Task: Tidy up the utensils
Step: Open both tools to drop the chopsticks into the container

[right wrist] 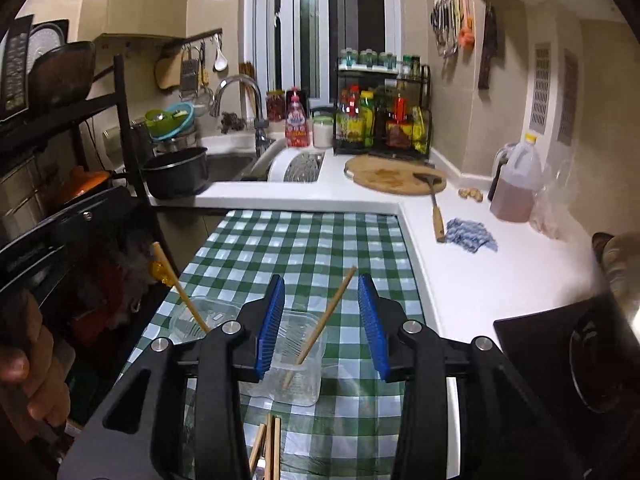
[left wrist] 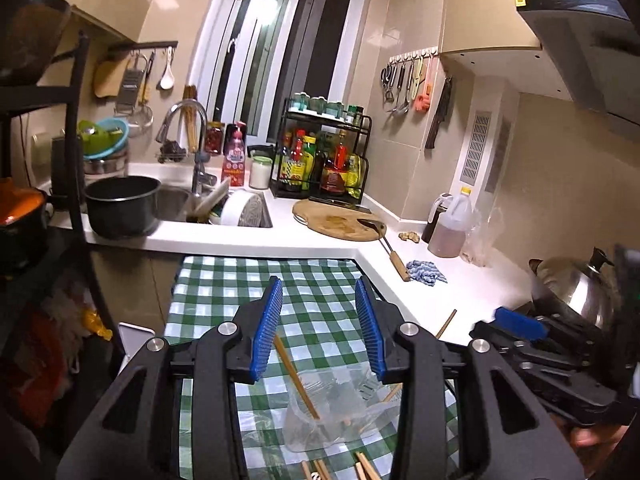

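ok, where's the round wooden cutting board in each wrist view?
Left wrist: cutting board sits right of centre, mid-height, on the white counter in front of the bottle rack.
Right wrist: cutting board sits right of centre, above mid-height.
Shared landmark: the bottle rack just behind it.

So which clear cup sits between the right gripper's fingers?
The nearer clear cup, holding one chopstick, between the open right gripper; the other cup sits farther left.

Green checked tablecloth [right wrist: 304,240] bears clear containers [right wrist: 298,364]; loose chopsticks [right wrist: 272,448].
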The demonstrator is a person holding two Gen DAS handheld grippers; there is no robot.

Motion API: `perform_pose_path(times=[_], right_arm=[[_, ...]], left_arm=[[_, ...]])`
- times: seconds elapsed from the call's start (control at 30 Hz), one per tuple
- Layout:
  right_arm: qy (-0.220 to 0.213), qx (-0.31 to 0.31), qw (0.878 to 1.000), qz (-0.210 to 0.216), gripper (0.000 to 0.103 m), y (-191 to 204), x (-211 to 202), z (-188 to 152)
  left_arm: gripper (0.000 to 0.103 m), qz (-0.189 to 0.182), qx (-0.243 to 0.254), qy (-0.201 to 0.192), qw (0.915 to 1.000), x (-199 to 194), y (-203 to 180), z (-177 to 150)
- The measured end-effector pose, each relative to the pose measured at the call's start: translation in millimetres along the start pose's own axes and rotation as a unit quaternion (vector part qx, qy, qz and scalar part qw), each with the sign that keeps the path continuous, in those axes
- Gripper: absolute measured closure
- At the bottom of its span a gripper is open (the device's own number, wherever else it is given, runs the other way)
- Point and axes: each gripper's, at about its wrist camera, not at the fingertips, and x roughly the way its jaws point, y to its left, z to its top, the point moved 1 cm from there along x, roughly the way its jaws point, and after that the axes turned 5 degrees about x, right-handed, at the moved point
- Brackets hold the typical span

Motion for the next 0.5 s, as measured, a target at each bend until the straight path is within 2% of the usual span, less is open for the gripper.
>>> perform_pose_path(times=[0.2, 0.37, 0.43, 0.5], right_arm=[[-0.038, 0.003, 0.999, 0.013, 0.064, -5, -42, -19], [-0.053, -0.009, 0.998, 0.02, 0.065, -5, -65, -43], [-0.05, -0.012, 0.998, 0.03, 0.069, -6, -69, -56], [-0.038, -0.009, 0.998, 0.045, 0.088, -6, -70, -69]], left_arm=[[0.066, 0.013, 0.014, -0.005, 0.9998, -21, -7, -10], [0.066, 0.024, 0.021, -0.001, 0.9995, -31, -9, -22], [0.068, 0.028, 0.027, 0.0, 0.9993, -35, -12, -28], [0.07, 0.03, 0.031, 0.001, 0.9991, -39, -14, -32]])
